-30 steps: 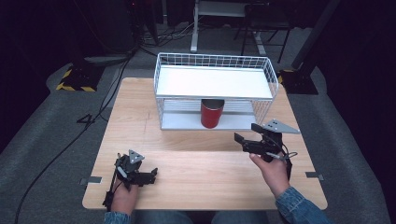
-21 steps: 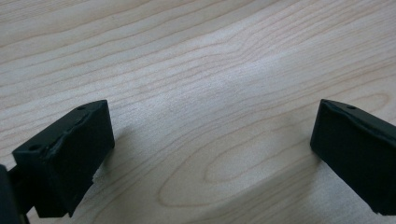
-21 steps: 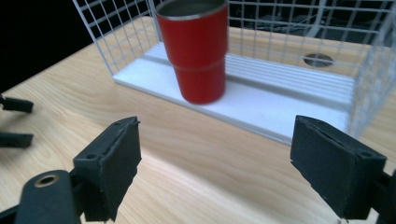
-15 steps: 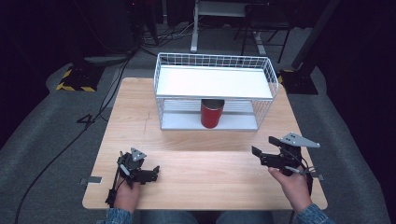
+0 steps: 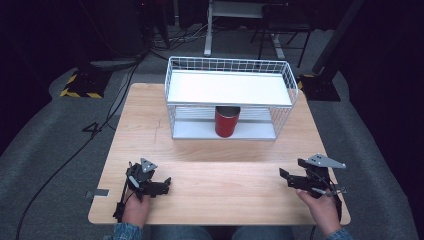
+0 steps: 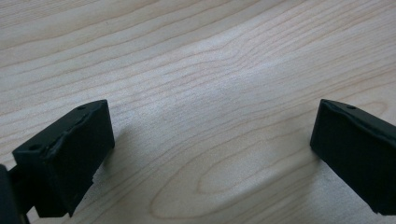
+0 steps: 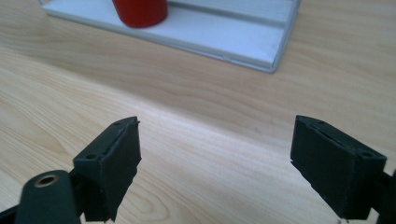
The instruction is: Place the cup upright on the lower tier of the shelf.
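Back toward the near edge has come the right tongs (image 5: 289,178); a second ago it was up close to the wire rack, and now it sits low over the bare wood at the person's right, well apart from everything. Its jaws stand wide open with nothing between them, as the right gripper view shows plainly. Over on the other side the left tongs (image 5: 162,184) has barely shifted, resting on the surface (image 5: 220,200) near the front edge, jaws likewise spread wide and empty.

To my eye that pull-back reads as a placing just finished: the red cup (image 5: 227,121) stands upright on the lower shelf of the rack (image 5: 229,65), roughly at its middle, under the white top tray, and nobody is touching it. From the right tongs' own camera the cup (image 7: 140,11) sits on the pale shelf board, well ahead of the jaws.

As for the rack's top tray, it looks bare.
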Demonstrator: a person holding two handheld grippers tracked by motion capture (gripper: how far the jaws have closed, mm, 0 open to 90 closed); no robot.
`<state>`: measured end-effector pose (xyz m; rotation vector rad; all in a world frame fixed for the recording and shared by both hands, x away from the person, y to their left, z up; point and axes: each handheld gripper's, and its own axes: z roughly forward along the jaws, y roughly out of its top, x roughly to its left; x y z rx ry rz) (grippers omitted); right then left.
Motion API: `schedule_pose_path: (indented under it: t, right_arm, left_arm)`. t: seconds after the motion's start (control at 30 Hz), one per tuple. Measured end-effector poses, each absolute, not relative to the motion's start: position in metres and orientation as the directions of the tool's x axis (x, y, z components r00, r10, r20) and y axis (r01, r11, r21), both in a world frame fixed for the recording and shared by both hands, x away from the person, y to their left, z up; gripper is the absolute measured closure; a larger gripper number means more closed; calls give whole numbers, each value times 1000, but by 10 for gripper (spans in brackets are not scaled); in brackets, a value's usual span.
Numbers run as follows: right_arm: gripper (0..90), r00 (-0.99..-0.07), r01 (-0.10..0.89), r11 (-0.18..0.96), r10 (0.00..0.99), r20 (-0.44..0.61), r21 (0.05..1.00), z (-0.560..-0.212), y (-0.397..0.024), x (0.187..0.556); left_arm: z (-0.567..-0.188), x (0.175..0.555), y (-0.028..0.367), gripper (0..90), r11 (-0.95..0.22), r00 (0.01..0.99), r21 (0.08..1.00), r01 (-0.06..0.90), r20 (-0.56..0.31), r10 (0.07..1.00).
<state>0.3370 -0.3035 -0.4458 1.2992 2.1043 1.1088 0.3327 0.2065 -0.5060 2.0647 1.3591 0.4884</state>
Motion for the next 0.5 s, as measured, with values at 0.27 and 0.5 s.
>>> schedule_pose_path:
  t: [0.27,0.5]
  right_arm:
    - [164,-448,592,246,892,60,767,-472,-313,336]
    - [164,-471,575,294,882,16,764,-488,-314,332]
  left_arm:
    - [-506,333,207,1,-285,405,667,688,-27,914]
    - [-506,333,207,1,-286,406,667,688,-26,914]
